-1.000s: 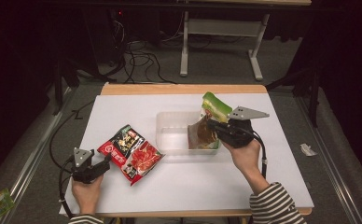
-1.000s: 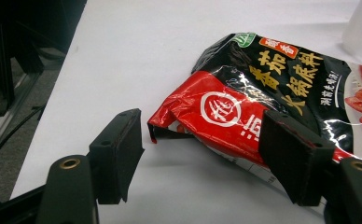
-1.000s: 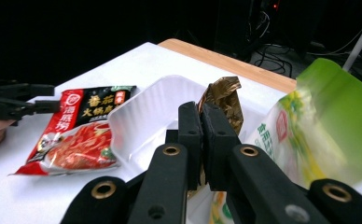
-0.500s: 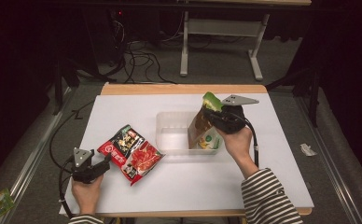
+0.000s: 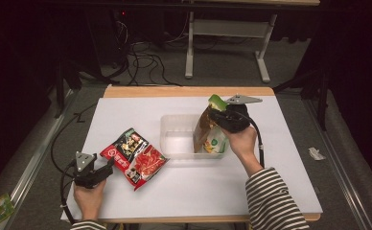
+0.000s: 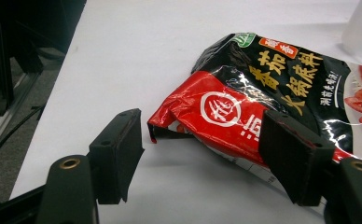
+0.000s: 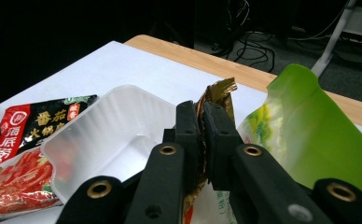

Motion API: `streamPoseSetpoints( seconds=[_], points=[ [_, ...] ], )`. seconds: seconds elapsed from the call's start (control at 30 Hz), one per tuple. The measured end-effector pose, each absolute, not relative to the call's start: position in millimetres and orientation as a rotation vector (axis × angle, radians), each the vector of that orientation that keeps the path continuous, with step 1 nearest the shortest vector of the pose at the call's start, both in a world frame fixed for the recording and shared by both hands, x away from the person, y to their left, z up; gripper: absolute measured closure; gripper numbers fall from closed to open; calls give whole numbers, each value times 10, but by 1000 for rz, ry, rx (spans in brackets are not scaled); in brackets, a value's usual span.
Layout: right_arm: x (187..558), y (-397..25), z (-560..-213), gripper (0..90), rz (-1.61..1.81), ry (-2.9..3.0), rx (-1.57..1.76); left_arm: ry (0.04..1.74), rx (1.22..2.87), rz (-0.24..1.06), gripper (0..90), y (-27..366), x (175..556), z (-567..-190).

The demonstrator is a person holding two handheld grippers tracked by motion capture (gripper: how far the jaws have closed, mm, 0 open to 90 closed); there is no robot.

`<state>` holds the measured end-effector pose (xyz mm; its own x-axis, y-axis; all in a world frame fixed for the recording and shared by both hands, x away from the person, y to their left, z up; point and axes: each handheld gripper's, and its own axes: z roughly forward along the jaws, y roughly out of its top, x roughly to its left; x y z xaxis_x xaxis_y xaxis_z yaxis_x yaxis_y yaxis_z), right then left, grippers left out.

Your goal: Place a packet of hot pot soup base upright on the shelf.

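My right gripper (image 5: 221,116) (image 7: 201,116) is shut on the crinkled top edge of a gold-brown packet (image 7: 220,92). The packet (image 5: 207,136) hangs upright with its lower end inside the right end of a clear plastic tray (image 5: 177,143) (image 7: 109,126). A green pouch (image 5: 216,101) (image 7: 309,135) sits against the outer side of one jaw; whether it is pinched too I cannot tell. My left gripper (image 5: 108,167) (image 6: 200,140) rests open on the table. A corner of a red and black packet (image 5: 133,155) (image 6: 263,88) lies between its jaws.
A white sheet (image 5: 126,115) covers the wooden table (image 5: 184,91). The red and black packet (image 7: 25,140) lies just left of the tray. Cables (image 5: 141,57) and a desk frame (image 5: 222,33) stand on the floor beyond the far edge.
My right gripper has swung left and down with the packets, turning the gold-brown one upright into the tray's right end. My left gripper and the red packet have stayed put.
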<state>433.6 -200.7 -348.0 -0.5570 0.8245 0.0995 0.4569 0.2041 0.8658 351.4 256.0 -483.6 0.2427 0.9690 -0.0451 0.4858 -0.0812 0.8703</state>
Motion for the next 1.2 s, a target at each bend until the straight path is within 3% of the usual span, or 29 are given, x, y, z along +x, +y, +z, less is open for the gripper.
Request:
streamPoseSetpoints(
  seconds=[0.63,1.2],
  points=[
    [4133,-2238,-3359,587,1392,2036,1137,1363,1697,732,309,2566,3519,-4835],
    [3727,-2656,-3481,530,1355,1948,1126,1358,1703,735,314,2559,3518,-4835]
  ],
)
